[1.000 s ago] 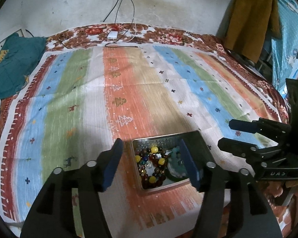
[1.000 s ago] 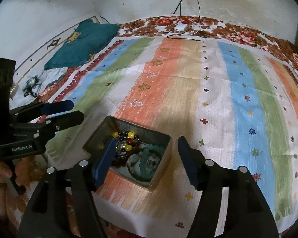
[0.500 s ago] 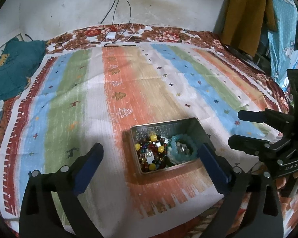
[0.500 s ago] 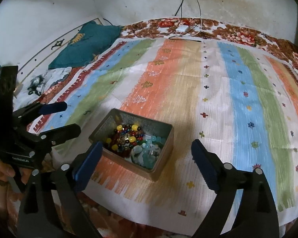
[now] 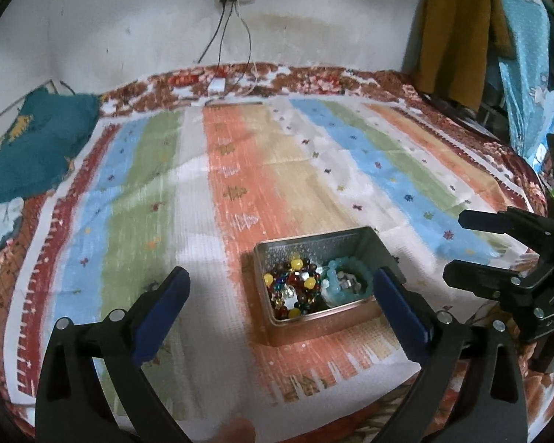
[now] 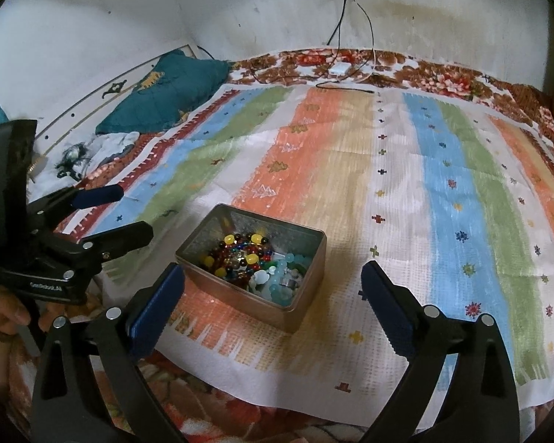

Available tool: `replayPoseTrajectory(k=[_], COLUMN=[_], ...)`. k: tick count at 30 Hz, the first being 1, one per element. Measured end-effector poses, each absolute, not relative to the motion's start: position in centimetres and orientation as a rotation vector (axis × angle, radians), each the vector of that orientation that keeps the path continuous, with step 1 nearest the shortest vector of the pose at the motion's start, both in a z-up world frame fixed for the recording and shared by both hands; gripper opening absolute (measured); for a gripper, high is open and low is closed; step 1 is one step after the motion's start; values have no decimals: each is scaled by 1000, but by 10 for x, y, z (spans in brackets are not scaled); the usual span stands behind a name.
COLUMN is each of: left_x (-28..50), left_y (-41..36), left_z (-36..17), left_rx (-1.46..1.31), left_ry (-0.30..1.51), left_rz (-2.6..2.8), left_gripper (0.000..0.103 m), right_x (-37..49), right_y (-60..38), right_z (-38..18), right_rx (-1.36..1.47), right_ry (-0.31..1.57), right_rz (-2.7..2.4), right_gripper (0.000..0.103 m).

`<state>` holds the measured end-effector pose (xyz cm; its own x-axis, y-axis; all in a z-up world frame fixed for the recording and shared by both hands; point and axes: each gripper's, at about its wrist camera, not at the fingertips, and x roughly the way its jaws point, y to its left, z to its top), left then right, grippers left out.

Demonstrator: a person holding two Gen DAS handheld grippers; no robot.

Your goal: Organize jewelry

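A metal tin stands on the striped cloth near its front edge. It holds a dark bead bracelet with yellow beads and a pale blue bead bracelet. My left gripper is open and empty, its fingers wide on either side of the tin, above and in front of it. My right gripper is open and empty, also above the tin's near side. Each gripper shows in the other's view, the left and the right.
The striped cloth covers a bed with a floral blanket. A teal cushion lies at the far left. A charger and cables hang from the wall socket. Clothes hang at the right.
Both grippers have opened wide and drawn back and up from the tin. The tin and the bracelets in it have stayed in place.
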<state>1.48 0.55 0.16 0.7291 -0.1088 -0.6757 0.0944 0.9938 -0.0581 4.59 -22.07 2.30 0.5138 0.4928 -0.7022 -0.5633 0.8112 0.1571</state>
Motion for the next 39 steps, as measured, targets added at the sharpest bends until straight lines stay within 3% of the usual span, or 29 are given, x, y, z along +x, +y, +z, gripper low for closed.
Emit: replayPoseTrajectory(k=[39], left_x=[8], left_y=[-2], left_z=[-3], left_rx=[-3], left_ry=[750], left_rz=[-139], left_gripper=[97], right_x=[40], right_y=[-222], right_z=[24], right_rx=[-113], right_ry=[792], right_rz=[621], right_gripper=[97])
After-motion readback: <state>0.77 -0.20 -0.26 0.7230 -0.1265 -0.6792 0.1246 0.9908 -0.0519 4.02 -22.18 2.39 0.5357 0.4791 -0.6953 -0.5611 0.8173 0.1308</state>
